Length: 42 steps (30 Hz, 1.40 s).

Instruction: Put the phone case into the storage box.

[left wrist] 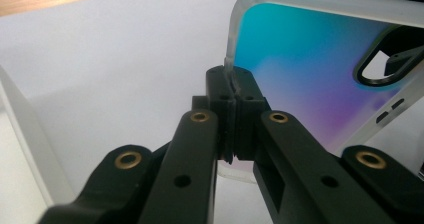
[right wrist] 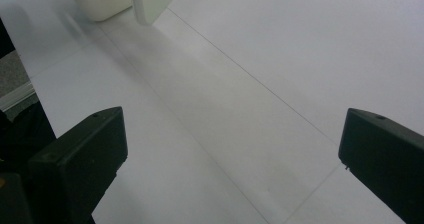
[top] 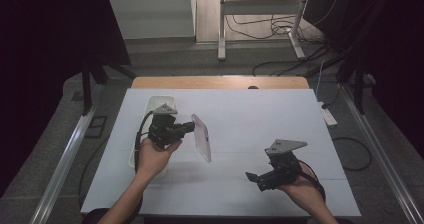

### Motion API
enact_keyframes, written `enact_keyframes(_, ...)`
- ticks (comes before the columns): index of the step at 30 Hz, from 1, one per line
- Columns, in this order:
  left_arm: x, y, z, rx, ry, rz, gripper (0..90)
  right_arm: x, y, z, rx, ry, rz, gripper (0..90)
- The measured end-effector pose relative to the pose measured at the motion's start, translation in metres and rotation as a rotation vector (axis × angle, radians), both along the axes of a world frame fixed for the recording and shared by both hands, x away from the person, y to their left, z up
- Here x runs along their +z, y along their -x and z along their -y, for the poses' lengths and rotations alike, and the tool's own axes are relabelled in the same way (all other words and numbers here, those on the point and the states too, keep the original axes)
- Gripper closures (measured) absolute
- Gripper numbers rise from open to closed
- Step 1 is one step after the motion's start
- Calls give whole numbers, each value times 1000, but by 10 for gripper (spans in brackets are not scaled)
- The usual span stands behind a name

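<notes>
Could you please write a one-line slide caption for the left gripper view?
Left gripper shut on the edge of a translucent phone case with a blue-purple back, held above the white table.

black tools (left wrist: 231, 91) — brass-ringed screws, grey three-cornered top plates.

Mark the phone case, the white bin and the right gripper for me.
phone case (top: 201, 137), high view, middle of its clear back.
white bin (top: 156, 101), high view, far rim.
right gripper (right wrist: 232, 149), right gripper view, midway between its open jaws.
</notes>
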<state>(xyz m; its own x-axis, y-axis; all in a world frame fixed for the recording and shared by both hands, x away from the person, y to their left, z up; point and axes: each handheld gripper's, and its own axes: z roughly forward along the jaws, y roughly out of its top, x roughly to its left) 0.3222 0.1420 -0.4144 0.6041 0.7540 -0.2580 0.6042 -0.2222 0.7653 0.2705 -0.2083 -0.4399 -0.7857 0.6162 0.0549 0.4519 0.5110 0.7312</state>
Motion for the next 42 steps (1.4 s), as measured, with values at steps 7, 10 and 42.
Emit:
enact_keyframes(7,4,-5,-2,7,2,1,883,-1,4,15,-34,-8,-3,0)
enact_keyframes(10,6,-6,-2,13,-7,4,883,0,5,19,-41,-11,-3,0)
enact_keyframes(42,30,-20,-41,95,-29,5,883,-11,15,68,-167,6,-17,0)
